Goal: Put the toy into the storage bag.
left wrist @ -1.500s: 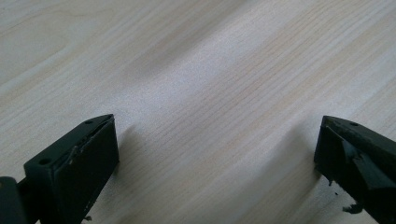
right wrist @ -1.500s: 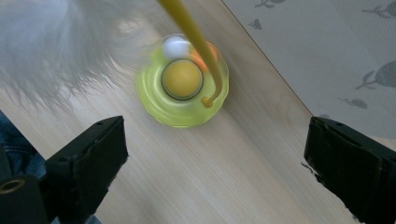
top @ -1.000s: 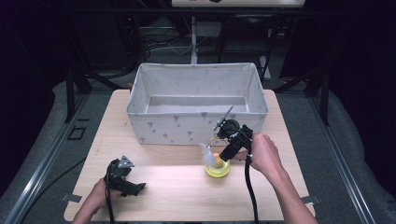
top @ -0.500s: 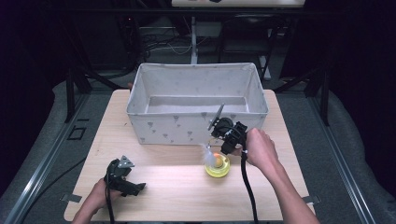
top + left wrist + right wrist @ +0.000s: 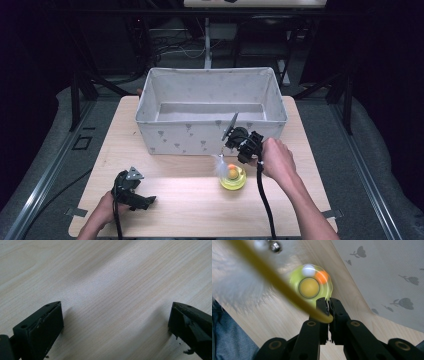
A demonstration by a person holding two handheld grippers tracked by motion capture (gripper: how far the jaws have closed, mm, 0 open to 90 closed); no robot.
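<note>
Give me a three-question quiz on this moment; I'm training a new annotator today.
1. True or false: the left gripper has its jaws open over bare table.
2. What is the right gripper clamping? A) yellow wand B) fabric bin C) nothing
3. Which object lies directly in front of the fabric bin?

Key: 1 true. 2 A, the yellow wand with its white feather. 3 the yellow-green disc toy.
</note>
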